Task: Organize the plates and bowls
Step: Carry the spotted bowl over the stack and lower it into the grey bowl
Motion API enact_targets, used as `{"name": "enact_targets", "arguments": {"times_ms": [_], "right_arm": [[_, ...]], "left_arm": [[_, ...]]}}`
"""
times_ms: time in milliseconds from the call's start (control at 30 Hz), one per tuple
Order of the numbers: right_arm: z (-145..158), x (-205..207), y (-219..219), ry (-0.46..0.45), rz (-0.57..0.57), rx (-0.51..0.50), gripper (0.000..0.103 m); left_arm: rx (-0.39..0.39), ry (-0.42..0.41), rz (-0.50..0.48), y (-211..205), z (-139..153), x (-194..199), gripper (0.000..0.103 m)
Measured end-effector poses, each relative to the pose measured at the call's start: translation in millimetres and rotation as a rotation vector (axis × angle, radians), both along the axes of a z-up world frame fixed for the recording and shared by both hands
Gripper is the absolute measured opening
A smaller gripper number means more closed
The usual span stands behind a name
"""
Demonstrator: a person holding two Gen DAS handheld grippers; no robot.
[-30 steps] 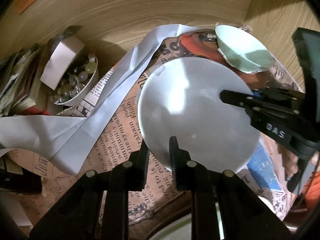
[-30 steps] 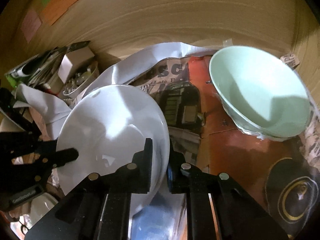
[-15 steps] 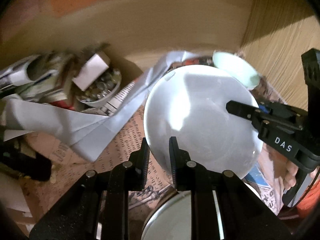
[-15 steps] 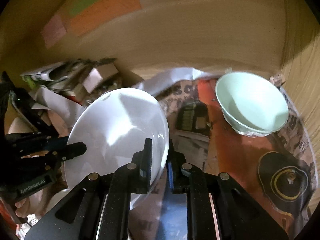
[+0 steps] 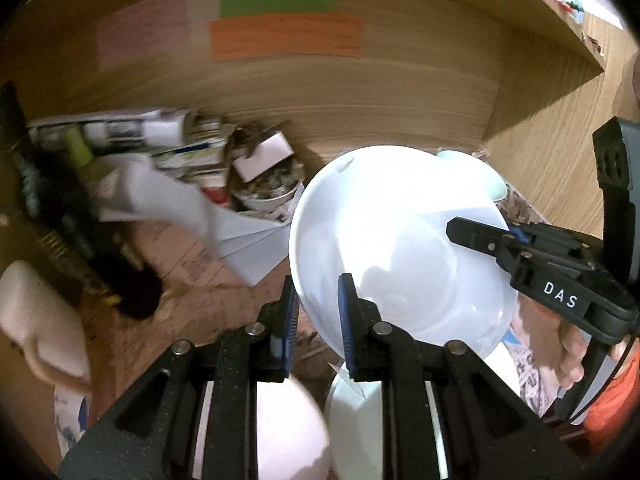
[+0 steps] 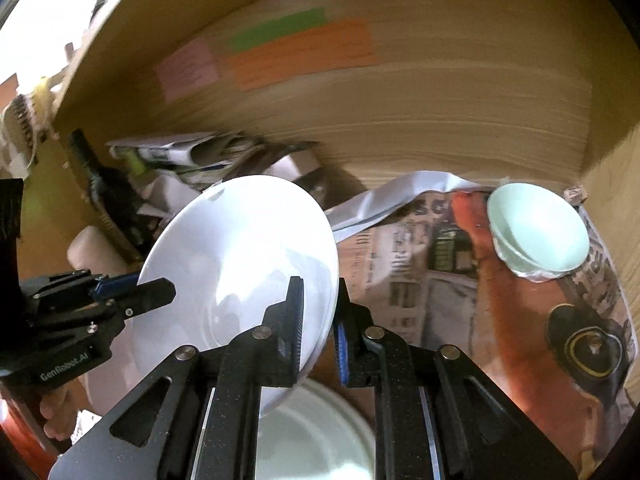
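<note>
- left gripper (image 5: 318, 320) clamped on white plate (image 5: 392, 240) rim
- right gripper (image 6: 320, 320) clamped on opposite rim
- green bowl (image 6: 540, 236) well beyond right jaws, on newspaper (image 6: 420, 264)

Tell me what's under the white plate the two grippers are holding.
Below the white plate, the rim of another white dish shows, mostly hidden by the right gripper. Newspaper lies beyond.

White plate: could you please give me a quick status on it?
Both hand-held grippers, left and right, shut on white plate. Plate tilted, off the newspaper. Mint bowl far right, another plate below.
</note>
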State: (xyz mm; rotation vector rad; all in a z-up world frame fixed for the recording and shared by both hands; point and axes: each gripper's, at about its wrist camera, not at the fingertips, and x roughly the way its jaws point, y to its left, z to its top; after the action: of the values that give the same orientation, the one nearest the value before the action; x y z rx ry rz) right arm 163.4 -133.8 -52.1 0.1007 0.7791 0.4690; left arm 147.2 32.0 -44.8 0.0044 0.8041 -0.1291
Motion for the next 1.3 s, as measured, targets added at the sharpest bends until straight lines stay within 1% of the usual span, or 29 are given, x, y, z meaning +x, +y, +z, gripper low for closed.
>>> {"name": "enact_targets", "arguments": {"times_ms": [167,433,733,933,1033,1300], "right_arm": [[0.5,-14.9,22.2,-0.005,0.044,0.008,0.013],[0.8,-37.8,55.6,-0.015,0.114,0.011,0.013],[-9.7,-50.5,89.8,0.011,0.191,0.021,0.013],[-22.8,-53.9,108.4,0.045,0.234,0.019,0.013],[-29.6,-53.7,115.8,0.065,0.252,0.016,0.013],[-41.3,-53.7,126.8,0.087,0.269,-0.014,0.013]], "left_arm": [[-0.004,-0.025,0.05,19.3,0.5,-31.8,0.019],[-0.036,-0.03,0.12,53.1,-1.6,-74.6,0.019],[-0.027,-0.016,0.194,79.2,-9.4,-105.7,0.019],[-0.028,0.011,0.239,93.9,-21.1,-117.5,0.019],[-0.029,0.024,0.252,98.8,-26.5,-116.5,0.019],[-0.032,0.054,0.26,106.5,-38.9,-115.6,0.019]]}}
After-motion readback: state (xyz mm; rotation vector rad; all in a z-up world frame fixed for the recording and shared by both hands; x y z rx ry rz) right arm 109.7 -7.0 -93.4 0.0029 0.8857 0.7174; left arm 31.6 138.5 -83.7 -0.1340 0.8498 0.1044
